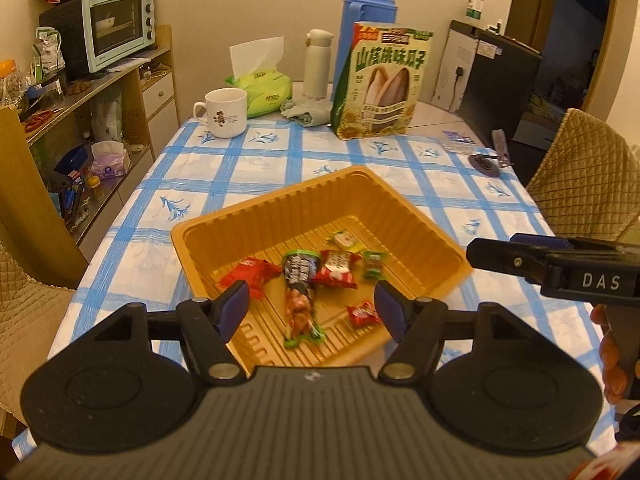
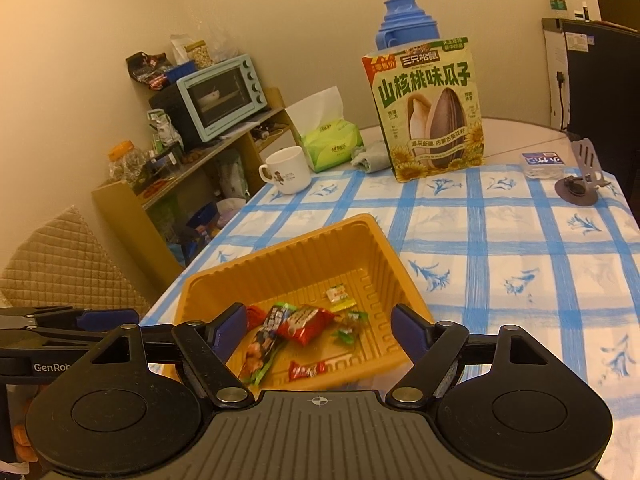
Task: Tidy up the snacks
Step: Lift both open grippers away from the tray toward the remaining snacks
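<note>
both grippers, left gripper (image 1: 310,304) and right gripper (image 2: 316,330), hover with jaws apart and empty above the orange tray (image 1: 240,220) near the table's front edge, wrapped snacks (image 1: 302,292) inside; best withdraw without nudging it.

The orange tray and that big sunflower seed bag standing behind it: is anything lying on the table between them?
No. In both wrist views, only bare checked tablecloth lies between the orange tray and the sunflower seed bag.
</note>
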{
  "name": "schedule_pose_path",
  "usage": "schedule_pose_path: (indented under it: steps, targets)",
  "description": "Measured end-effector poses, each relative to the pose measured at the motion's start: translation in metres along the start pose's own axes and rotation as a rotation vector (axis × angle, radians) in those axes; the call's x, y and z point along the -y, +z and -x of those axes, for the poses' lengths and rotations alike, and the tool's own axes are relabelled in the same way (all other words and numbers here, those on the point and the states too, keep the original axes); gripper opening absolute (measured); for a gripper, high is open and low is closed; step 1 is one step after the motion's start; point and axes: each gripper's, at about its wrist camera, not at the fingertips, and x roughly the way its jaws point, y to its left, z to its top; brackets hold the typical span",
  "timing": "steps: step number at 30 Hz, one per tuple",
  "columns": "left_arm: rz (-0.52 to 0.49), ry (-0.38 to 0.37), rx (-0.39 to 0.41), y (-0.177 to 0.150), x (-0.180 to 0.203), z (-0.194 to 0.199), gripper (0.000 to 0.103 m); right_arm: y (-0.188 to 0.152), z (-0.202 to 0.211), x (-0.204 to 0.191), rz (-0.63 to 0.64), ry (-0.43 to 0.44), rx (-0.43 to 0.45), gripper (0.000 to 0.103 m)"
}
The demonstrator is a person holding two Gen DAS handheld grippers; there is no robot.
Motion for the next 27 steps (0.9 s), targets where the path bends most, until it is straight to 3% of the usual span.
schedule_pose_path:
  steps: [12,27]
  targets:
    - [-0.02,-0.06,-0.012,-0.043,0.032,0.042,0.067,-0.045,0.06,-0.004,-0.005,0.003,-0.024,0.08]
    - [-0.037,-0.08,-0.083,-0.097,0.051,0.055,0.067,-0.102,0.1,0.016,-0.032,-0.051,-0.104,0.081]
